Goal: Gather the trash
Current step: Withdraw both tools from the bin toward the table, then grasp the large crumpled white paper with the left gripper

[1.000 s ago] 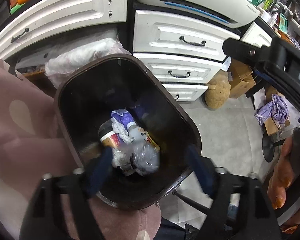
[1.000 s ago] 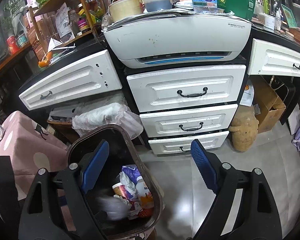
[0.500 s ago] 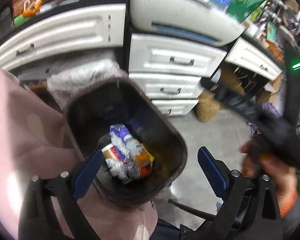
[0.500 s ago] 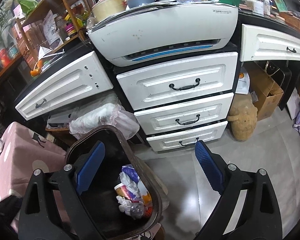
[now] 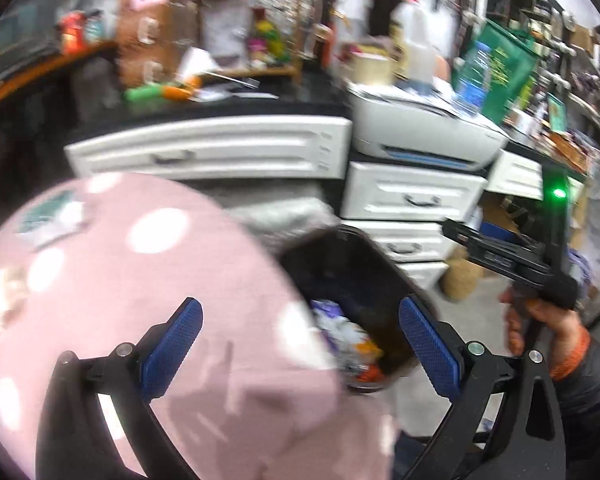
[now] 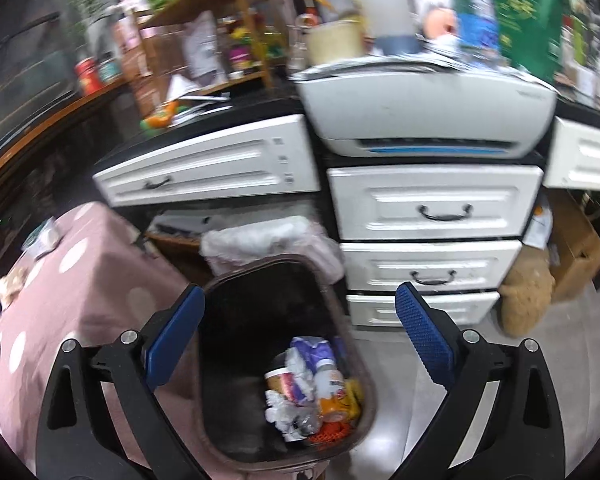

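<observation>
Left gripper (image 5: 300,344): its two blue-padded fingers (image 5: 172,336) stand wide apart and hold nothing; it hangs above the edge of the pink cloth and the bin.
Right gripper (image 6: 300,336): its blue pads also stand far apart, with nothing between them; it hangs above the bin opening. In the left view it shows at the right side, held by a hand (image 5: 540,324).
Bin: a dark brown plastic trash bin (image 6: 260,280) with rounded rim stands on the grey floor, just beside the cloth-covered table and in front of the drawers.
Trash: crumpled white paper, a purple wrapper, a small bottle and an orange net (image 6: 312,396) lie together at the bottom of the bin, toward its right wall.
Table: a pink cloth with white dots (image 5: 100,280) covers it; small blurred items lie at its far left.
Drawers: a white cabinet with black handles (image 6: 432,208) stands behind the bin.
Printer: a white printer (image 6: 424,116) sits on the black counter above the drawers.
Sharpness: both views are blurred.
</observation>
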A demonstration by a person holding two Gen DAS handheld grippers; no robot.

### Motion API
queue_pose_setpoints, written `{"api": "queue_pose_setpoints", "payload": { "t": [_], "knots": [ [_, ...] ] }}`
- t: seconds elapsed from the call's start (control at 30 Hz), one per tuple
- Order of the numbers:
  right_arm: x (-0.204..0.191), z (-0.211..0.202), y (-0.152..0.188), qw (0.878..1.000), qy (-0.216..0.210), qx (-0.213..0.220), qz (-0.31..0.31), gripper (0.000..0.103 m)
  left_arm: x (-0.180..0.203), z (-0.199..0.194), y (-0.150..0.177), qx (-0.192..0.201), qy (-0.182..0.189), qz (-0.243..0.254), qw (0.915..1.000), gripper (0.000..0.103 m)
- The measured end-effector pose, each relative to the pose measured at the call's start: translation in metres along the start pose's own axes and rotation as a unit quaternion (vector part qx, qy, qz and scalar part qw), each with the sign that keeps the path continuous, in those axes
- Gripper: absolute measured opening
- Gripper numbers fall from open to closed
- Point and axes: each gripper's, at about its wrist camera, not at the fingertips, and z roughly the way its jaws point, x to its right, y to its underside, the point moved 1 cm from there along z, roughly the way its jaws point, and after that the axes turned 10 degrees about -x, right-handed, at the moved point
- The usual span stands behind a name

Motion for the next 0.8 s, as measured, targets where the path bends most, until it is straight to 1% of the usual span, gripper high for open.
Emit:
{"api": "queue_pose_setpoints", "payload": {
  "t": [0.1,0.17,0.27,0.4,0.5,0.57,0.6,0.63,0.73,0.8],
  "knots": [
    [-0.026,-0.003,0.001,0.999,-0.027,-0.013,-0.037,0.095,-0.029,-0.013,0.004,0.013,-0.024,-0.032,0.9991,0.097],
    [-0.042,-0.007,0.002,0.997,-0.043,-0.019,-0.056,0.095,-0.048,-0.018,0.008,0.018,-0.029,-0.056,0.9978,0.097],
    [-0.064,-0.015,0.003,0.994,-0.065,-0.023,-0.085,0.095,-0.079,-0.023,0.017,0.021,-0.055,-0.094,0.9938,0.097],
    [-0.092,-0.025,0.004,0.988,-0.099,-0.036,-0.114,0.095,-0.120,-0.024,0.026,0.017,-0.092,-0.139,0.9858,0.097],
    [-0.111,-0.028,0.004,0.984,-0.114,-0.040,-0.132,0.096,-0.153,-0.027,0.031,0.019,-0.129,-0.166,0.9775,0.097],
    [-0.128,-0.028,0.005,0.980,-0.123,-0.045,-0.151,0.096,-0.180,-0.029,0.032,0.022,-0.158,-0.188,0.9691,0.097],
    [-0.135,-0.028,0.006,0.978,-0.126,-0.047,-0.159,0.096,-0.192,-0.031,0.034,0.022,-0.165,-0.198,0.9659,0.097],
    [-0.140,-0.028,0.007,0.977,-0.128,-0.049,-0.166,0.096,-0.207,-0.031,0.035,0.022,-0.174,-0.215,0.9607,0.097],
    [-0.156,-0.026,0.011,0.972,-0.136,-0.056,-0.183,0.096,-0.246,-0.031,0.035,0.020,-0.180,-0.261,0.9482,0.097],
    [-0.163,-0.023,0.012,0.970,-0.137,-0.063,-0.190,0.096,-0.266,-0.028,0.034,0.014,-0.177,-0.285,0.9418,0.097]
  ]
}}
